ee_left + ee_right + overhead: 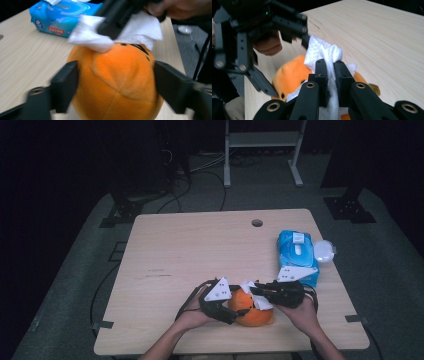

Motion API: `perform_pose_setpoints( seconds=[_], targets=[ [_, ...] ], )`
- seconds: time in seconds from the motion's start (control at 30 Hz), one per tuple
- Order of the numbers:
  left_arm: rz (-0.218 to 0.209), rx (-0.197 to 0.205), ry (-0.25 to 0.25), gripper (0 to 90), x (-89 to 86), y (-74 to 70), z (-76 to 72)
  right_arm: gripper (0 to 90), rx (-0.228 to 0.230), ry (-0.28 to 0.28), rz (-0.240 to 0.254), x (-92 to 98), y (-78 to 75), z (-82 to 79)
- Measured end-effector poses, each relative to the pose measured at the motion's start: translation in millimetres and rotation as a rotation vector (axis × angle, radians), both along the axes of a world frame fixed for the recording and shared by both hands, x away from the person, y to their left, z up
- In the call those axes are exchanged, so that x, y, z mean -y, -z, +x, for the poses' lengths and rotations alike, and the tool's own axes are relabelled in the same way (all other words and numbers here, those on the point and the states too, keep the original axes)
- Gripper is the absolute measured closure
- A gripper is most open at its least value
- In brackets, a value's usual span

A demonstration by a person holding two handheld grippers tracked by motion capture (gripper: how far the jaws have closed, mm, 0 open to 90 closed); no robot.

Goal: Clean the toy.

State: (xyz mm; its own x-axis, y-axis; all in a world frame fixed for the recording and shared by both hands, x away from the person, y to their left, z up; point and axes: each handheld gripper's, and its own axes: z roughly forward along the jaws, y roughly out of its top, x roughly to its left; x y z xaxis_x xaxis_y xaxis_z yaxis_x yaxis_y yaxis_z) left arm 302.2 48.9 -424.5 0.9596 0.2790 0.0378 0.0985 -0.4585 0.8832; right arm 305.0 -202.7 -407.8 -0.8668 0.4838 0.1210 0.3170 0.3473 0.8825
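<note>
Orange plush toy (pixel 117 82) sits between the spread jaws of the left gripper (pixel 116 85), while the right gripper (pixel 330 72) pinches a white wipe (pixel 324 53) against the toy's top.

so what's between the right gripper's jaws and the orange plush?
A white wipe: the right gripper pinches it and it lies against the orange plush, as the left gripper view and right gripper view show.

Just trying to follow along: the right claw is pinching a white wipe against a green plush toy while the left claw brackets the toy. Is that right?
Not quite: the plush toy is orange, not green, as the left gripper view shows plainly. The rest holds: the right claw pinches the white wipe against it, and the left claw brackets the toy.
</note>
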Motion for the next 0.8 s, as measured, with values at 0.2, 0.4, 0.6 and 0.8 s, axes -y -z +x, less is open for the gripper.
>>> perform_pose_setpoints(
  seconds=[0.2,0.4,0.6,0.8],
  targets=[
    [-0.012,-0.133,-0.039,21.9,1.5,3.7,4.2,81.6,0.017,-0.02,-0.009,-4.3,-4.2,-7.3],
    [0.042,0.01,0.023,28.8,5.7,-1.2,-7.6,81.7,0.063,-0.062,-0.016,-20.1,-13.4,-16.5],
    [0.075,0.076,0.057,30.8,4.2,-1.3,-10.4,81.7,0.053,0.01,-0.031,-6.4,-10.7,-3.9],
    [0.07,0.043,0.05,28.9,-2.5,3.8,-1.8,81.7,-0.034,0.056,0.0,17.6,2.9,6.2]
  ],
)
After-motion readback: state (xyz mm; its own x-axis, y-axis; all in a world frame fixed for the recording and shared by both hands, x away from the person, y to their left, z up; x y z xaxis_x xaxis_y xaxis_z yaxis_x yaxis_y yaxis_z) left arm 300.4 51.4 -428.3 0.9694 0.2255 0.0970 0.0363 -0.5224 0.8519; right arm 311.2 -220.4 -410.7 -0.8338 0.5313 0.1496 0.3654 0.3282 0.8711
